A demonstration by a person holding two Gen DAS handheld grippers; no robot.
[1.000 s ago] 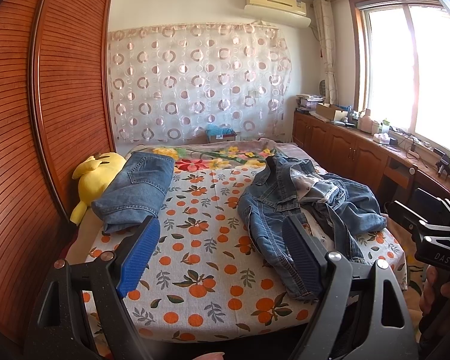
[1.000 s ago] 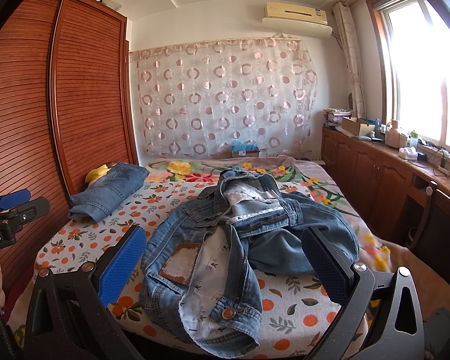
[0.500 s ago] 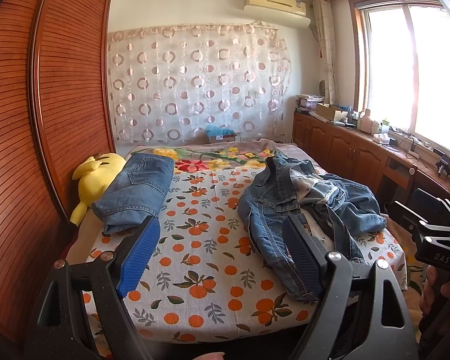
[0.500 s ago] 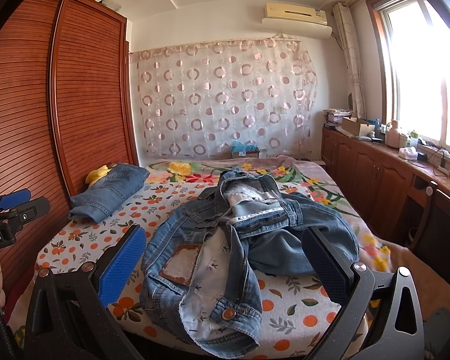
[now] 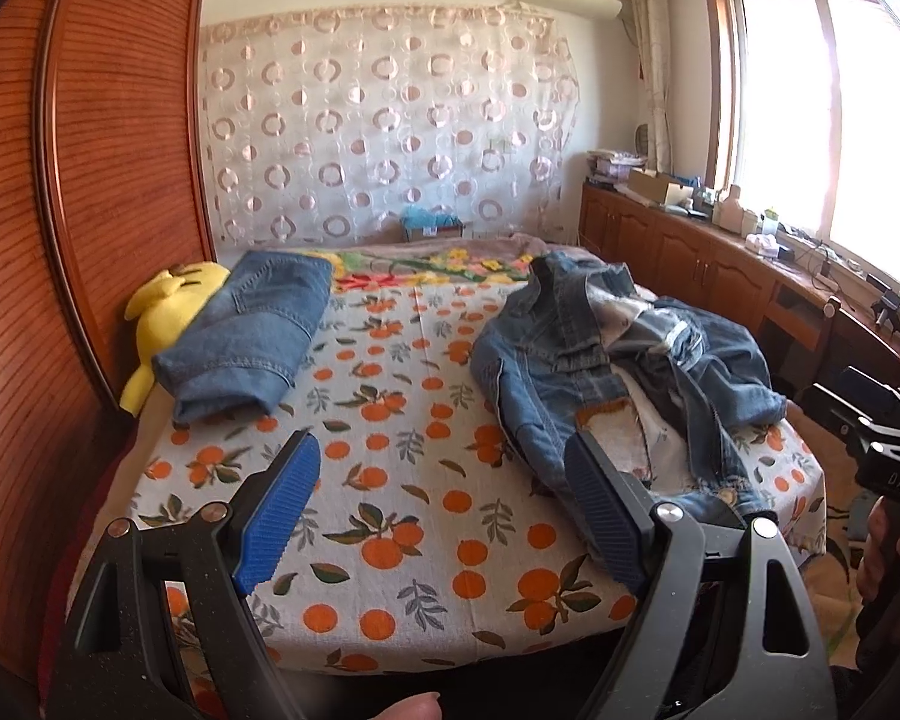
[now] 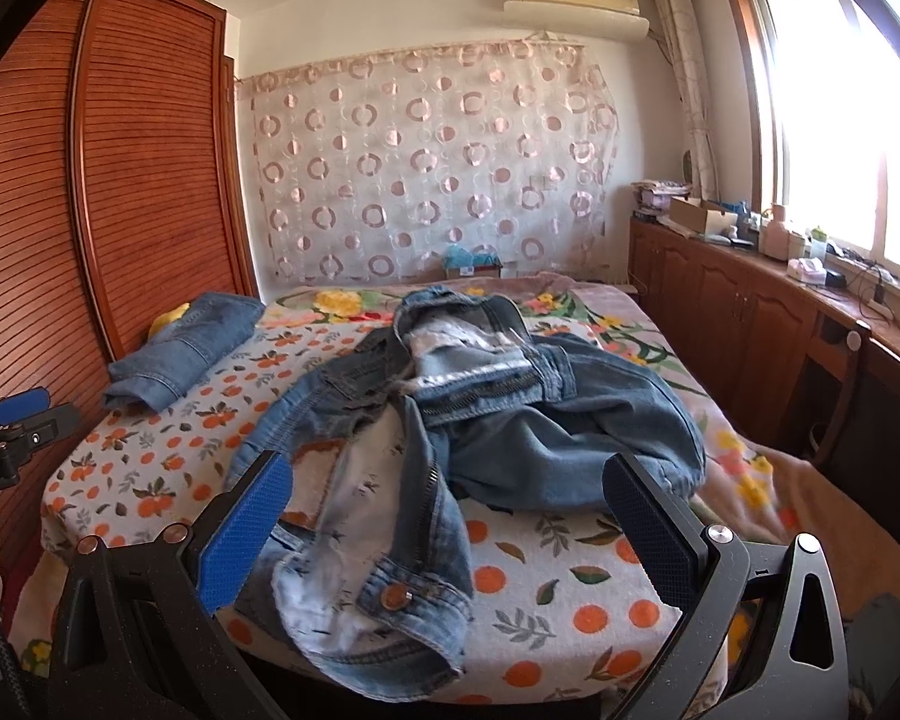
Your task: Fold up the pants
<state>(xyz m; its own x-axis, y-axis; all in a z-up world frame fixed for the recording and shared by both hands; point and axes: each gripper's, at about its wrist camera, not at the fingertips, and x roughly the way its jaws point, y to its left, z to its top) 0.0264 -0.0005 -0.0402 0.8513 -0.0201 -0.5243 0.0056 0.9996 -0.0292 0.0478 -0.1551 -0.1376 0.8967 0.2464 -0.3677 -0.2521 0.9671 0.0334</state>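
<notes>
From left to right, the left wrist view shows a wardrobe (image 5: 90,180), a yellow plush (image 5: 171,306), a folded denim piece (image 5: 252,336) lying partly on the plush, bare bedsheet (image 5: 402,480), and the crumpled pants (image 5: 618,384) on the right half of the bed.

Change since the earlier frames: small. Both cameras sit slightly nearer the bed and tilted a little further down; no cloth has shifted. Both tools remain short of the bed's near edge.

Left gripper (image 5: 444,498): released, jaws wide apart, nothing between them. It hangs over bare sheet, with the pants just beside its right finger in the view.

Right gripper (image 6: 450,516): released, jaws wide apart, empty. In the right wrist view the pants (image 6: 450,420) lie directly ahead, framed between the two fingers. The heap is bunched, part of it turned to show pale lining, and a buttoned edge (image 6: 399,591) hangs at the near edge of the bed.

Status, judged: folding has not begun. The small advance reads as the start of an approach. The pants must first be grasped and spread flat. The waistband and legs cannot be told apart with certainty in the heap.
</notes>
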